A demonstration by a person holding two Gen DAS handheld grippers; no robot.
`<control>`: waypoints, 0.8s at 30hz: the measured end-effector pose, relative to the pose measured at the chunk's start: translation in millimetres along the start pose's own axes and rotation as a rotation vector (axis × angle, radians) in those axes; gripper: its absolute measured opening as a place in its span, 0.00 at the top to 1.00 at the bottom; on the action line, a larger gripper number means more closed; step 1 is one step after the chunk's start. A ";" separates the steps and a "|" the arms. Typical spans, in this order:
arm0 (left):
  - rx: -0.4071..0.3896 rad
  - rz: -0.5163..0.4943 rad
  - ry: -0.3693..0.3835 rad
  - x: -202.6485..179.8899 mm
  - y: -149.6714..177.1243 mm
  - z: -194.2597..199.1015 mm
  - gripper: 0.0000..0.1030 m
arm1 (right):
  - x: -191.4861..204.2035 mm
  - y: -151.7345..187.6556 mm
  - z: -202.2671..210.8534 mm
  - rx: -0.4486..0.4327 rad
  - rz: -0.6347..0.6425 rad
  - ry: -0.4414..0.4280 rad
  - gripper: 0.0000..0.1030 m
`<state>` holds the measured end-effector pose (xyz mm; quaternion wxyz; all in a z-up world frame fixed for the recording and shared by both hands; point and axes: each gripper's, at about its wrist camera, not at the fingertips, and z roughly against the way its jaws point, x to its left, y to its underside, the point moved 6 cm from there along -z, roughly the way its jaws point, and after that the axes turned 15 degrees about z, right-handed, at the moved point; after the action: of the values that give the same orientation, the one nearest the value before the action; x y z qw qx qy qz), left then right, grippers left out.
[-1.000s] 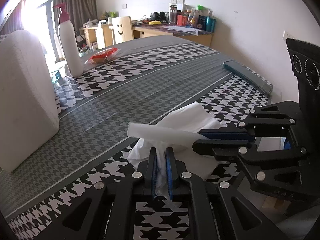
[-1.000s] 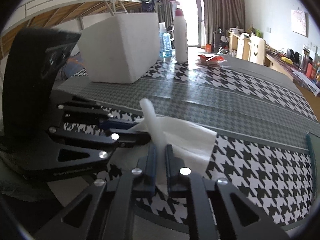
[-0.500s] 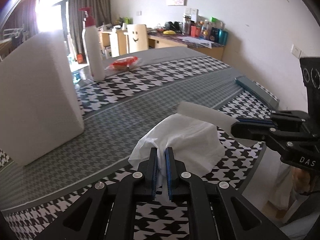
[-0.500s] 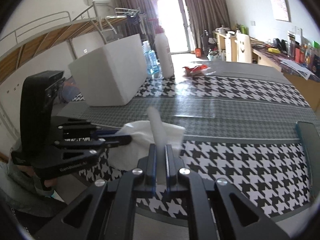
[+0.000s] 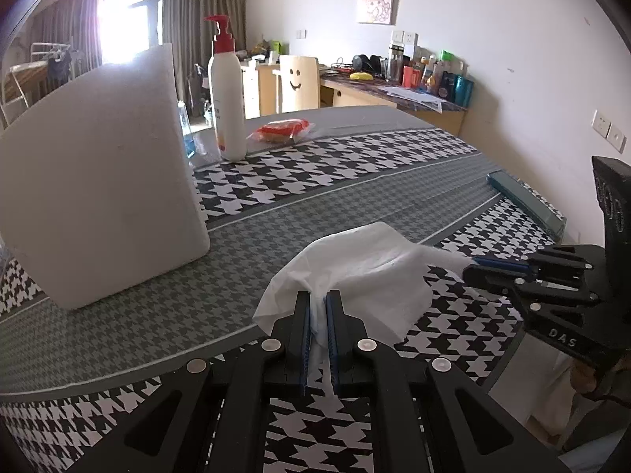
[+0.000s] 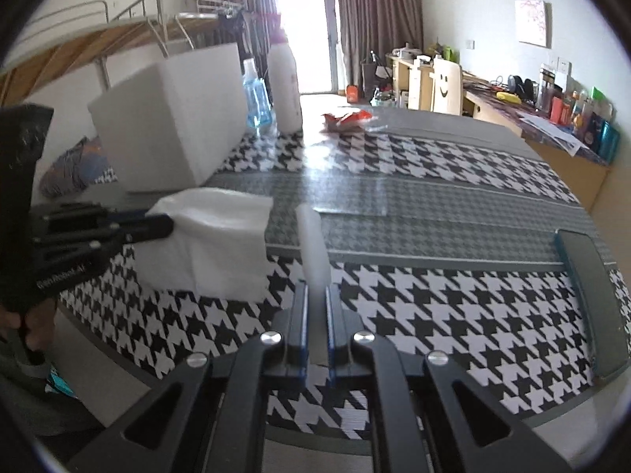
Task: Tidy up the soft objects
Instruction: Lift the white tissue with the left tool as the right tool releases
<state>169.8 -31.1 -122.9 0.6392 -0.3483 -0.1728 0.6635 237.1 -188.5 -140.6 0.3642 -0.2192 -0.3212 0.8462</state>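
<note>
A large white foam block [image 5: 98, 181] stands at the left of the left wrist view, on a worktop [image 5: 355, 181] covered in black-and-white houndstooth cloth. Right of it are a white pump bottle [image 5: 226, 94] and a red snack packet [image 5: 282, 130]. At lower centre the left claw [image 5: 318, 315] is pinched shut on a bunched corner of a white tissue [image 5: 366, 272], which is lifted just over the worktop's near edge. At the right edge the right claw [image 5: 479, 270], also closed, grips the tissue's opposite, rolled end [image 6: 313, 244]. The sheet spans the two claws. Pulling them further apart could tear the thin tissue or slip a corner free, judging by how little each claw holds.
</note>
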 end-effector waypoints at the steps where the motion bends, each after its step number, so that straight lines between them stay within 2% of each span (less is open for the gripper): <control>1: 0.000 0.000 0.001 0.2 0.3 0.0 0.92 | -0.7 0.5 -1.4 0.004 0.001 0.008 0.90; 14: 0.017 -0.001 0.025 -3.7 3.5 -3.4 0.92 | -1.9 -0.1 -10.0 0.020 0.033 0.022 0.86; 24: -0.018 0.021 0.020 -0.3 -4.7 7.0 0.92 | -3.6 1.4 -11.1 -0.023 -0.001 -0.046 0.89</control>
<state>168.5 -29.2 -114.8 0.6308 -0.3626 -0.1687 0.6650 245.4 -187.6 -148.9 0.3546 -0.2037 -0.3393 0.8471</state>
